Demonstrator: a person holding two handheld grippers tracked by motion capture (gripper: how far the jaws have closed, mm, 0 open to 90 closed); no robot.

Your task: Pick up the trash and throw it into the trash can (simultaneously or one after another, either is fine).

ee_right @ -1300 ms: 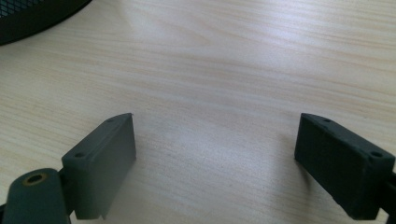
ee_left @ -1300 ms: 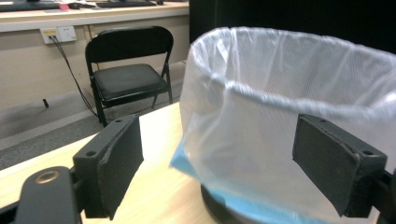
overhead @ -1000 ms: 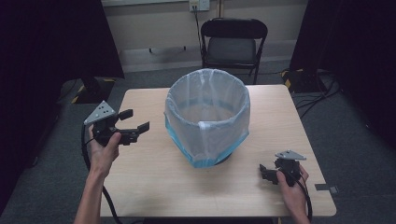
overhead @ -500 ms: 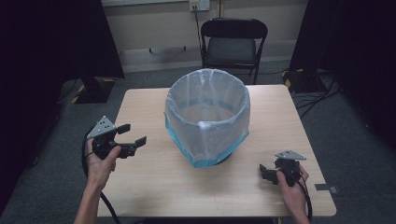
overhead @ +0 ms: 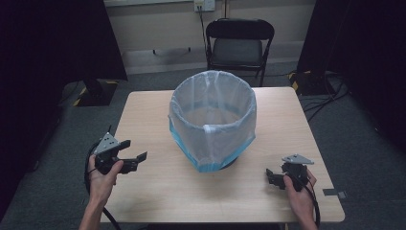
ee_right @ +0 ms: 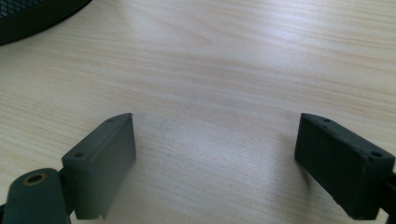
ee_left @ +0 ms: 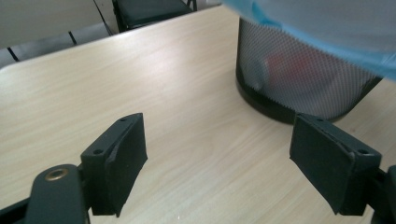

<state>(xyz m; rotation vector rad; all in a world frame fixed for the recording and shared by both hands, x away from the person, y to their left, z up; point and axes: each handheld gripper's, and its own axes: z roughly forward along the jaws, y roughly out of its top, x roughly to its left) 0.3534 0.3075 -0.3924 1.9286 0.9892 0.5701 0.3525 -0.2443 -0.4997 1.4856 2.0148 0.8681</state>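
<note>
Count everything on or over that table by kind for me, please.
Mesh bin: 1
Plastic bin liner: 1
Hand-held tongs: 2, the left tongs and the right tongs, both open and empty
Total: 4

Black folding chair point(overhead: 240, 44) behind wooden table point(overhead: 158, 189); wall outlet point(overhead: 202, 4), floor cables point(overhead: 330, 98)

My light wooden worktop point(overhead: 143, 110) stands on grey carpet point(overhead: 364, 143). At twelve o'clock a black chair point(overhead: 239, 45) sits before a pale wall point(overhead: 153, 28) with an outlet point(overhead: 203, 5). Dark curtains point(overhead: 52, 43) hang at ten and two o'clock.
</note>
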